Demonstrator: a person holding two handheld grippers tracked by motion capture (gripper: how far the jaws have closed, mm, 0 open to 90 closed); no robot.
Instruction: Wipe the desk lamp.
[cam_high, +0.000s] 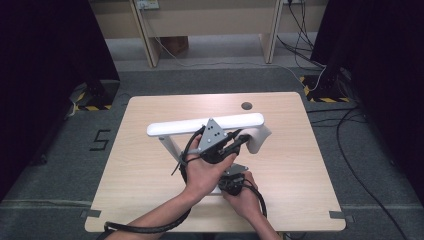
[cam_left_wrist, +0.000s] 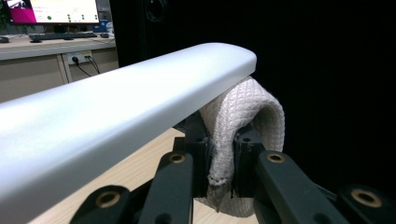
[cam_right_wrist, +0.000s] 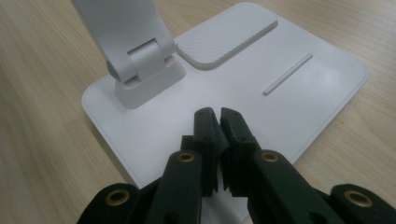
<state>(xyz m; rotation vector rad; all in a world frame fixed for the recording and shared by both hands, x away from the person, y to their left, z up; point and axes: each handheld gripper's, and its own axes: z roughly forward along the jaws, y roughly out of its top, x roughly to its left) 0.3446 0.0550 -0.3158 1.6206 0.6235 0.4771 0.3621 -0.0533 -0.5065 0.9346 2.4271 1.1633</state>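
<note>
1. table (cam_high: 150, 150): pale wood grain, lamp standing mid-table.
2. lamp (cam_high: 205, 125): smooth white bar, long axis running left-right, rounded end pointing right; flat base (cam_right_wrist: 299, 93) with ribbed pad (cam_right_wrist: 229, 39).
3. cloth (cam_left_wrist: 243, 116): white quilted, looped under the bar's tip.
4. left gripper (cam_left_wrist: 219, 163): clamped on the cloth.
5. right gripper (cam_right_wrist: 218, 121): jaws together, empty, over the base.

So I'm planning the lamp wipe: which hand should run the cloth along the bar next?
Left. Its tool is shut on the cloth beside the bar; the right tool presses the lamp base.
</note>
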